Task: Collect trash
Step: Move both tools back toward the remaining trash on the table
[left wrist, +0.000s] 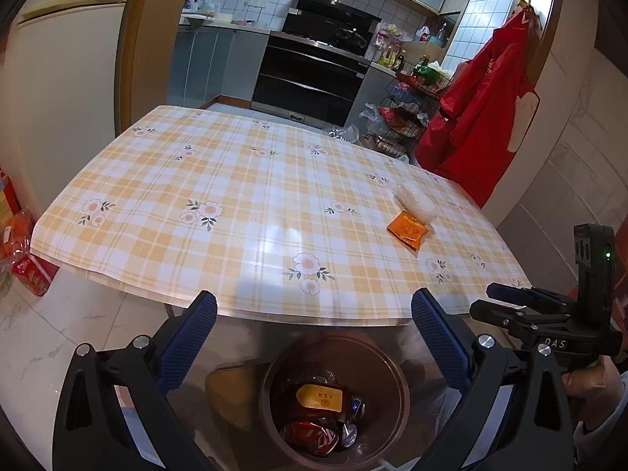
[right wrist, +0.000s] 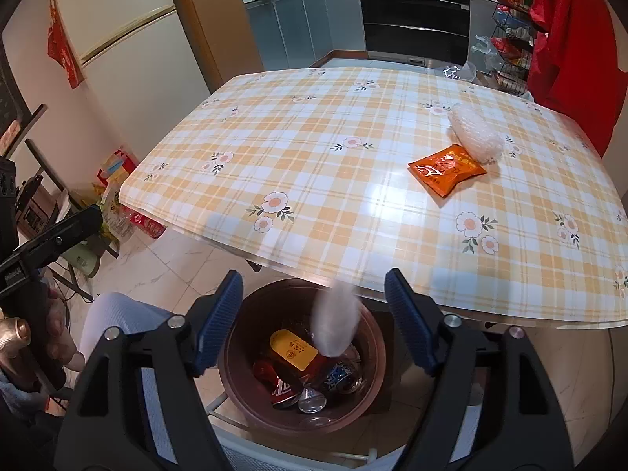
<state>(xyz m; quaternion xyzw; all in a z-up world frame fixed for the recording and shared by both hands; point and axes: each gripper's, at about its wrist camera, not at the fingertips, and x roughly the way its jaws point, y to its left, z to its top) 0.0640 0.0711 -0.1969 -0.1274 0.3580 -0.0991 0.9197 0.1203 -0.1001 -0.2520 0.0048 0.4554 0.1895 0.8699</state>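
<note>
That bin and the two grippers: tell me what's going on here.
A person is clearing trash off the table into the brown bin below its edge. Both grippers are open and hold nothing: the right gripper sits over the bin, where a blurred pale piece appears to be falling in. The left gripper hovers there too. An orange packet and a clear plastic wad remain on the table.
</note>
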